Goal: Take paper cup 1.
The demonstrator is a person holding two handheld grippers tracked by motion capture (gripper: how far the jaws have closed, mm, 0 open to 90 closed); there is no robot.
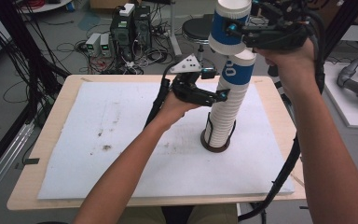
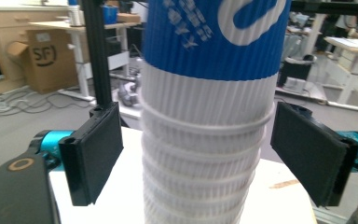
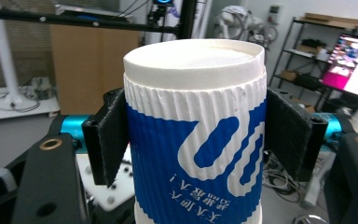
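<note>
A tall stack of upside-down white ribbed paper cups (image 1: 224, 114) stands in a dark round holder (image 1: 214, 145) on the white mat. Its top cup (image 1: 239, 67) carries a blue band. My left gripper (image 1: 218, 85) sits at the stack's upper part. In the left gripper view its black pads (image 2: 95, 151) stand open on either side of the stack (image 2: 205, 140), with gaps on both sides. My right gripper (image 1: 237, 29) is shut on a separate blue-banded cup (image 1: 228, 25), held upside down above the stack. In the right gripper view the pads (image 3: 107, 140) press that cup (image 3: 196, 130).
The white mat (image 1: 121, 140) covers most of the wooden table (image 1: 51, 140). Beyond the far edge, computer boxes (image 1: 130, 28), tangled cables and a black stool (image 1: 198, 28) stand on the floor. A white bench (image 1: 354, 107) with grey parts is at the right.
</note>
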